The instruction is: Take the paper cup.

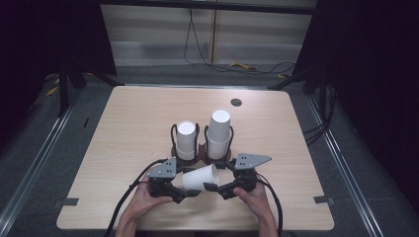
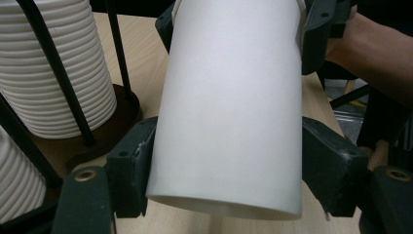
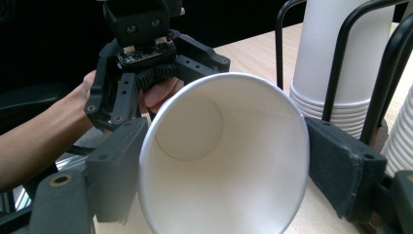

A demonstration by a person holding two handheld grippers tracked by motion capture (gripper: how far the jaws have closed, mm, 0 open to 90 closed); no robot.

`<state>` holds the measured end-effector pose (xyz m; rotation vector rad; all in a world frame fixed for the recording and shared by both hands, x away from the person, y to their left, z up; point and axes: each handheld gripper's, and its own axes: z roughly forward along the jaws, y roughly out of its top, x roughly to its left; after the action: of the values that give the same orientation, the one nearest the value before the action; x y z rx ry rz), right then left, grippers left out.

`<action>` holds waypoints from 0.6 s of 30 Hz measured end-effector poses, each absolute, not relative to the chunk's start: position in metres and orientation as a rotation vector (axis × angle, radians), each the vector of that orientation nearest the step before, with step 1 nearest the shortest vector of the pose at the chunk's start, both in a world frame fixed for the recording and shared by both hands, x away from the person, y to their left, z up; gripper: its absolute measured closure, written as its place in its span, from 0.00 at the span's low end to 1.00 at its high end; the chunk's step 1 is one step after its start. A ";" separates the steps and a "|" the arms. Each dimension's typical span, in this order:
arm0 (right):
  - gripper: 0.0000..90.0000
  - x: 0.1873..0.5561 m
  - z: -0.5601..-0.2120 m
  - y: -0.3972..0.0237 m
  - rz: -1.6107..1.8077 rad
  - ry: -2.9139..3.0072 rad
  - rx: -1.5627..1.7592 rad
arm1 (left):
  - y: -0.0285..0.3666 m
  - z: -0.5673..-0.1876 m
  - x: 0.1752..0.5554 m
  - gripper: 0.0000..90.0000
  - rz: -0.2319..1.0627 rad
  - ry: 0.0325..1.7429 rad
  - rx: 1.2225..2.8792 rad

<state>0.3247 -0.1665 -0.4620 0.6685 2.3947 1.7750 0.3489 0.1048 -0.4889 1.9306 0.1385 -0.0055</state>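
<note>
Two stacks of paper cups stand in wire holders beyond both tongs in the high view, the shorter stack point(image 1: 186, 140) ahead of the left tongs point(image 1: 184, 186) and the taller stack point(image 1: 218, 131) ahead of the right tongs point(image 1: 216, 180). One loose cup point(image 1: 200, 177) lies on its side between the two pairs of tongs, lifted off the table point(image 1: 128, 128). Its narrow base points to the left tongs and its wide mouth to the right tongs. We judge that the cup is already free of both stacks, so pulling one out is done.

From the left gripper view we look along the cup's wall point(image 2: 229, 107), base end nearest us. Both black pads of the left tongs lie against its sides, one at each flank, so we read them as closed on the cup, though the wall shows no dent. The ribbed rims of one stack point(image 2: 48, 63) stand just to one side of these tongs.

From the right gripper view we look straight into the cup's open mouth point(image 3: 224, 195). The right tongs' pads sit against the rim on both sides, gripping it, and the left tongs point(image 3: 146, 58) clasp the far base end.

What is left, as we judge it: one pair of tongs must let go so that the other can carry the cup alone, and the cup must then be set down, either onto a stack or upright on the table. Neither of those steps is done yet.
</note>
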 end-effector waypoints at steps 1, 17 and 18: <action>0.23 0.325 -0.462 -0.167 1.774 2.394 0.666 | 0.104 -0.489 0.349 0.31 -0.009 0.141 1.928; 0.28 0.324 -0.460 -0.171 1.794 2.381 0.697 | 0.108 -0.493 0.347 0.17 0.055 0.237 1.909; 0.28 0.324 -0.460 -0.171 1.799 2.376 0.695 | 0.108 -0.493 0.346 0.17 0.069 0.243 1.902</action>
<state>0.3240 -0.1712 -0.4601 0.6954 2.3758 1.7987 0.3456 0.1080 -0.4933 1.9024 0.2429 0.0685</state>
